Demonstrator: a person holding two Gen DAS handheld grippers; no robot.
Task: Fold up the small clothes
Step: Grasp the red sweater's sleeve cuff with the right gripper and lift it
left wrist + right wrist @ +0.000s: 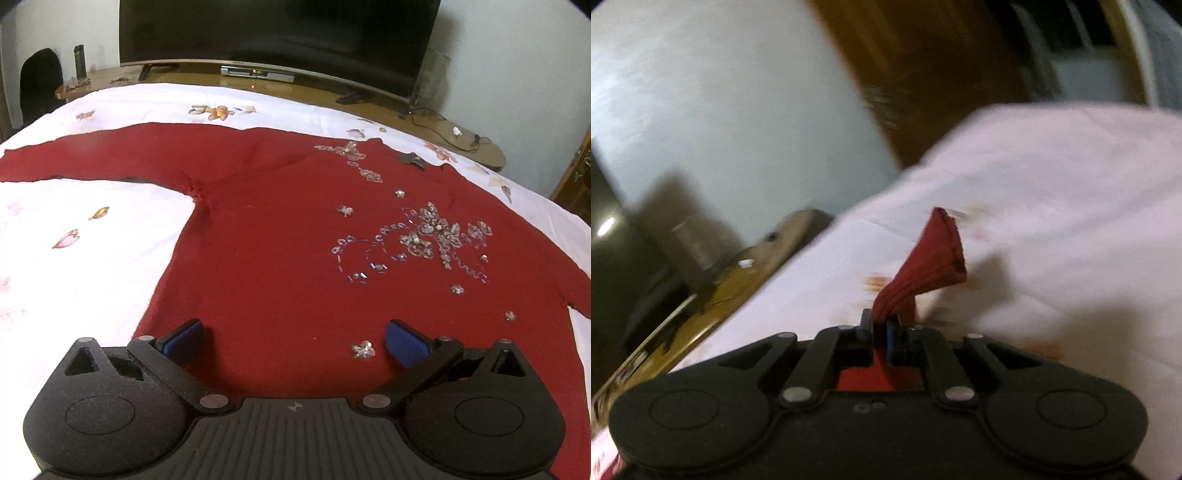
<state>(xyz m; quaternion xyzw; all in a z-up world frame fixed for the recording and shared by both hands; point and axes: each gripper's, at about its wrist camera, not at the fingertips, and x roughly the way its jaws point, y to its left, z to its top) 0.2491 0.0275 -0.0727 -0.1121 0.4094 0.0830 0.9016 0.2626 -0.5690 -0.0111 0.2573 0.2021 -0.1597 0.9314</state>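
Note:
A dark red sweater [266,236] with beaded flower trim lies flat on the white floral bedsheet [85,266], one sleeve [74,158] stretched to the left. My left gripper [293,341] is open just above the sweater's near hem, blue pads wide apart, holding nothing. In the right wrist view my right gripper [881,325] is shut on the ribbed cuff of the red sleeve [934,254], which sticks up beyond the fingers above the sheet [1052,206]. That view is blurred.
A large dark TV [277,33] stands on a wooden bench [207,77] beyond the bed's far edge, with a set-top box and cables. A wooden door [923,74] and the bench end [713,291] show in the right wrist view.

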